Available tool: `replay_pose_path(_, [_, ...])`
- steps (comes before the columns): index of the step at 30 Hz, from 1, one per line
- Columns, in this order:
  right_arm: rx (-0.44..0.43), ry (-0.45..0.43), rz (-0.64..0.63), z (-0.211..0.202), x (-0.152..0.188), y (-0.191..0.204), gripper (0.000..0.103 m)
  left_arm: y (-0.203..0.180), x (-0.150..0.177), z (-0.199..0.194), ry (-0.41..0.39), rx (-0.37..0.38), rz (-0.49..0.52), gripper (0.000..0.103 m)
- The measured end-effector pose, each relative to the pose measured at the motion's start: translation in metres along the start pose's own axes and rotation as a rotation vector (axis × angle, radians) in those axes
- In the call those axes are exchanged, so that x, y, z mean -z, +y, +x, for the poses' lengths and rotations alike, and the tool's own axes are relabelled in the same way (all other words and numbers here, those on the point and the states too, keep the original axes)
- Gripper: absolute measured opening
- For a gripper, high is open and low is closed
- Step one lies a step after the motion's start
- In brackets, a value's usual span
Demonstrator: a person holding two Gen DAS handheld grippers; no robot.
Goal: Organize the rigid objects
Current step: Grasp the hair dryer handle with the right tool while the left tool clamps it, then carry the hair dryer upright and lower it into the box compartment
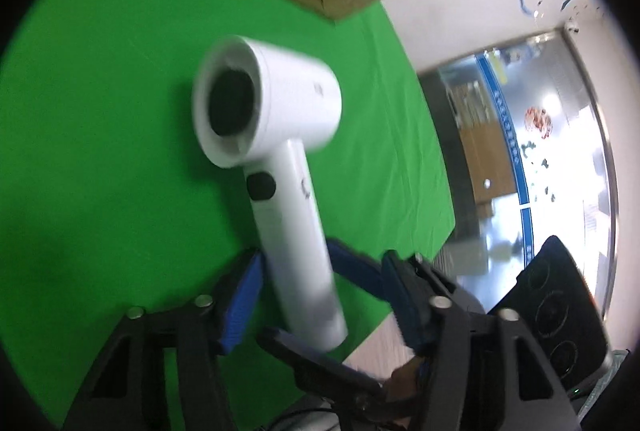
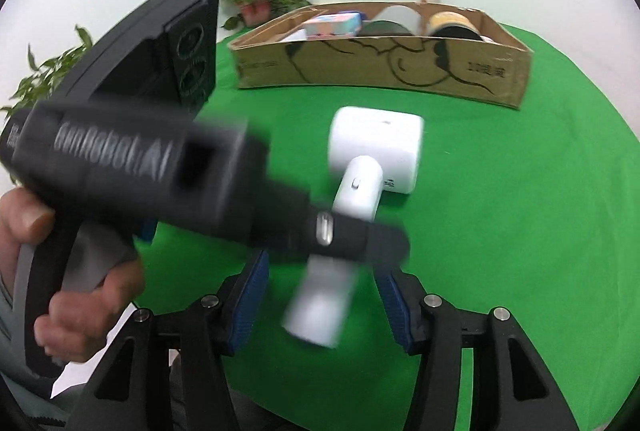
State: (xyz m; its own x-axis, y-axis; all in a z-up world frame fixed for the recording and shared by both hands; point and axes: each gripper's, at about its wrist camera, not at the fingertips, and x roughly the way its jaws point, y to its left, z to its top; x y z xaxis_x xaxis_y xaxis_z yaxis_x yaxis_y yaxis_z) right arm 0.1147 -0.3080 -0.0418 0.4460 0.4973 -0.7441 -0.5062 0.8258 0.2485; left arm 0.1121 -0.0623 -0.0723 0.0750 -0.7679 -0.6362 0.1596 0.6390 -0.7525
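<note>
Between both half-open sets of fingers (image 1: 244,295) lies the hair dryer (image 1: 272,135) handle, grip unclear

white hair dryer (image 1: 280,135) with black button, green cloth (image 1: 100,111), brown cardboard box (image 2: 384,71) with black line drawing, blue-padded fingers (image 2: 248,295)

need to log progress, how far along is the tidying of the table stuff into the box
Done: the cardboard box already holds several items. In hand: the white hair dryer lies on the green cloth, its handle between the pads of both the left tool and the right tool, neither visibly clamped. Left: grip it and probably move it to the box.
</note>
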Motion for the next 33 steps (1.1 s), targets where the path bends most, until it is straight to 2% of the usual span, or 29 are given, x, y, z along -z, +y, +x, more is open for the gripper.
replay_pose_path(1, [0.003, 0.012, 0.002, 0.002, 0.002, -0.002, 0.048, -0.001, -0.002, 0.002, -0.003, -0.004, -0.008, 0.053])
replay_pose_path(3, [0.032, 0.040, 0.013, 0.007, 0.004, -0.007, 0.037, 0.000, -0.006, 0.003, -0.008, -0.016, -0.029, 0.050])
replay_pose_path(5, [0.053, 0.053, 0.029, 0.010, 0.003, -0.012, 0.030, 0.001, -0.008, 0.004, -0.016, -0.051, -0.026, 0.034])
replay_pose_path(8, [0.057, 0.051, 0.042, 0.012, 0.000, -0.017, 0.028, 0.005, -0.008, 0.002, -0.034, -0.051, -0.029, 0.034])
replay_pose_path(14, [0.048, 0.034, 0.046, 0.015, -0.008, -0.011, 0.027, -0.003, -0.003, -0.014, -0.105, -0.115, 0.014, 0.034])
replay_pose_path(18, [0.050, -0.031, 0.020, 0.009, -0.026, 0.001, 0.025, -0.011, -0.010, -0.044, -0.186, -0.118, 0.033, 0.034])
replay_pose_path(24, [0.043, -0.173, -0.037, -0.007, -0.072, 0.025, 0.024, -0.043, -0.026, -0.101, -0.336, -0.196, 0.146, 0.034])
replay_pose_path(33, [0.040, -0.316, -0.088, -0.019, -0.146, 0.054, 0.024, -0.071, -0.060, -0.165, -0.458, -0.239, 0.243, 0.034])
